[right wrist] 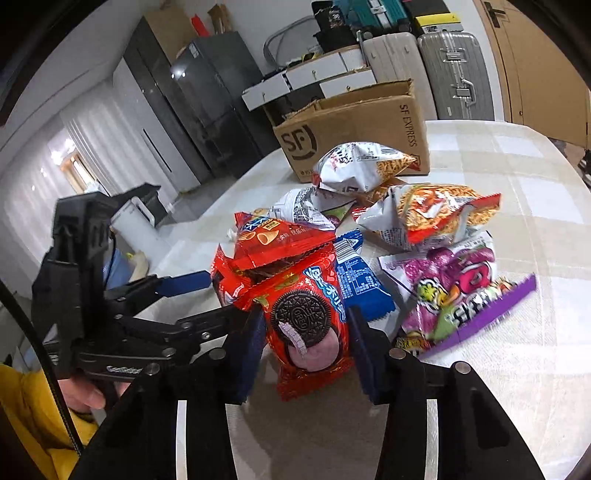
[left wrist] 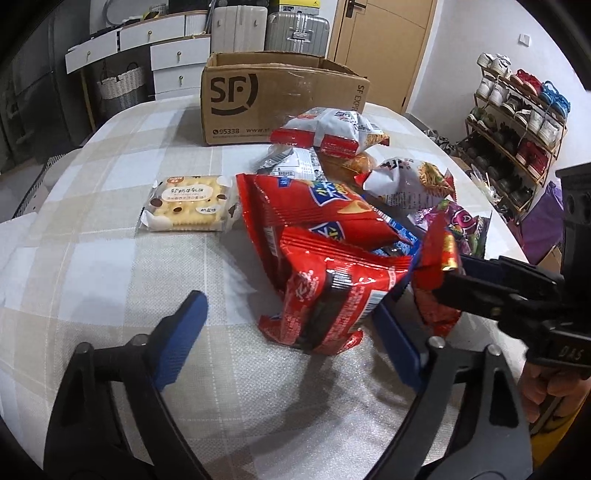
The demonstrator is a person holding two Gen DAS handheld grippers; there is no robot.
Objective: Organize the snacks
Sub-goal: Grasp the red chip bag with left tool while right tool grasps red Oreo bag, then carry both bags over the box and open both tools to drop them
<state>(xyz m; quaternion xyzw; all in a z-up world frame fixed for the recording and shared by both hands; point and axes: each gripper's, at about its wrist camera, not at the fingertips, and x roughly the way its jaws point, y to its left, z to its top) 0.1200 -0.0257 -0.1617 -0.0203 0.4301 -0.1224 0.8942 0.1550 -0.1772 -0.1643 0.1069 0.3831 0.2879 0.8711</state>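
Red Oreo packet (right wrist: 308,325) sits clamped in the right gripper (right wrist: 306,343); left gripper (left wrist: 291,339) gapes beside it (only its view shows the cracker pack (left wrist: 188,208)).

Each black tool (left wrist: 291,339) has blue finger pads (right wrist: 364,354), silver screws; yellow sleeve (right wrist: 33,417).

A lived-in home, somewhere by the front door.

A loaded shoe rack (left wrist: 517,122) stands beside a wooden door (left wrist: 380,40); suitcases (left wrist: 295,29) and white drawers (left wrist: 177,55) line the wall, a dark fridge (right wrist: 214,96) nearby, a checked-cloth table (left wrist: 129,258) in the middle.
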